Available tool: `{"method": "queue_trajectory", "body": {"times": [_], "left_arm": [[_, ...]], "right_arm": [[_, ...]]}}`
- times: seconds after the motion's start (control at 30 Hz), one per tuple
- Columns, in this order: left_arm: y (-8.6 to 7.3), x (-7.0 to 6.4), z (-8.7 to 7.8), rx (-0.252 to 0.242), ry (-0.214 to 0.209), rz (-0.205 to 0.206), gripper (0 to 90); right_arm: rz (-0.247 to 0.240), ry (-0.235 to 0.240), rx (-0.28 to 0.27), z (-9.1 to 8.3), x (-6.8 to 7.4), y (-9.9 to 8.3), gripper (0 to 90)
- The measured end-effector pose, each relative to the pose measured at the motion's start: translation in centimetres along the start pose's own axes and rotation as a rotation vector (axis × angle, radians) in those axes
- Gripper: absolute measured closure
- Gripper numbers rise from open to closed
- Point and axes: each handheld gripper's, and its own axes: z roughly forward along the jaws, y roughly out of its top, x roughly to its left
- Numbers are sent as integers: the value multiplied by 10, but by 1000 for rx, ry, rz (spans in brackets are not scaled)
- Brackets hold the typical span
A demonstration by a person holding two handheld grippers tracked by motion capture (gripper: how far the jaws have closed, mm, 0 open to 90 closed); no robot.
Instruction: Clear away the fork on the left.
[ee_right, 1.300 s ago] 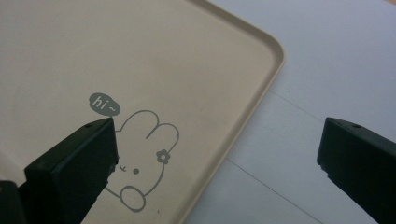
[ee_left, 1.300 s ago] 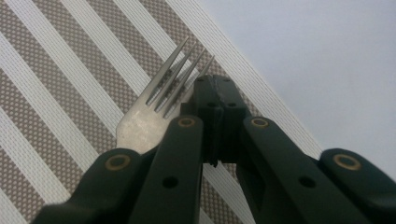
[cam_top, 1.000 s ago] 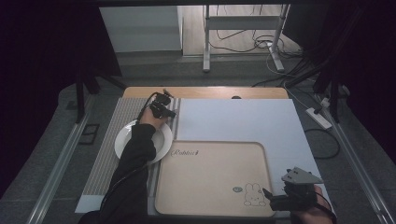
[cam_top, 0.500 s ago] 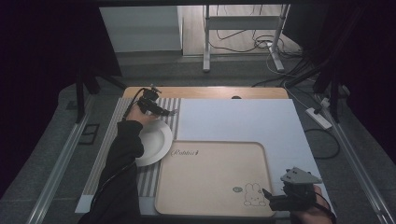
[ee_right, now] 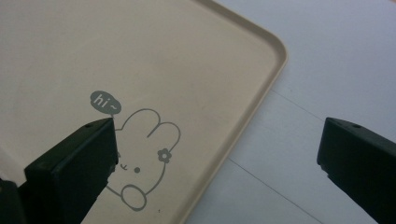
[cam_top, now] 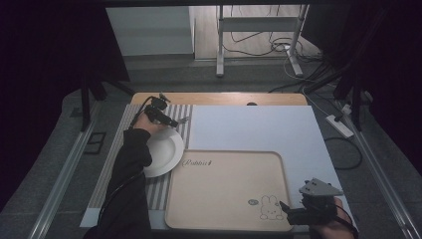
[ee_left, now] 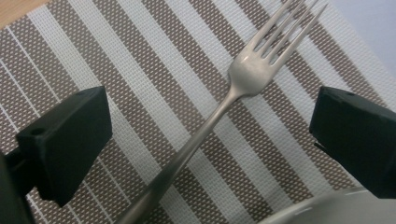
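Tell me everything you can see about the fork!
The fork looks like shiny silver metal, with four tines and a slim handle. It lies flat on the brown-and-white striped placemat, slanting across its stripes, beside the white plate. The left tool hangs open over it, one jaw either side, not touching.

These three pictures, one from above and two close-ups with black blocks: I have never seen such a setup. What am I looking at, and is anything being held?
No robot here: a person holds a two-jaw gripper in each hand. The high view looks down on the table. The left gripper reaches over the striped placemat, beyond the white plate. The right gripper sits low at the near right corner of the beige tray, which bears a rabbit drawing.

Each close-up comes from a camera riding on a gripper; the black blocks are its jaws. In the left gripper view, the open jaws straddle a fork lying on the placemat, not yet gripped. In the right gripper view, the jaws stand open over the tray's corner, holding nothing.
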Motion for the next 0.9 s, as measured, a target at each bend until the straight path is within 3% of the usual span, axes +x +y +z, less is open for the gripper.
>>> {"method": "queue_trajectory", "body": {"times": [0.17, 0.27, 0.47, 0.5, 0.53, 0.7, 0.9], "left_arm": [[0, 1, 5, 29, 31, 25, 76], [-1, 3, 5, 32, 33, 22, 168], [-5, 8, 0, 21, 19, 56, 401], [-6, 10, -2, 16, 13, 62, 401], [-10, 11, -4, 5, 7, 77, 512], [-15, 14, -7, 1, 1, 99, 711], [-14, 5, -7, 6, -46, 203, 850]], "right_arm": [[-1, 0, 0, 0, 0, 0, 0], [-1, 1, -1, 0, 0, 0, 0], [-3, 2, 0, 0, 0, 0, 0], [-3, 2, 0, 0, 0, 0, 0], [-5, 2, 0, 0, 1, 0, 0], [-13, 2, 1, 0, 1, 0, 0], [-11, 0, 2, 0, 1, 0, 0]]}}
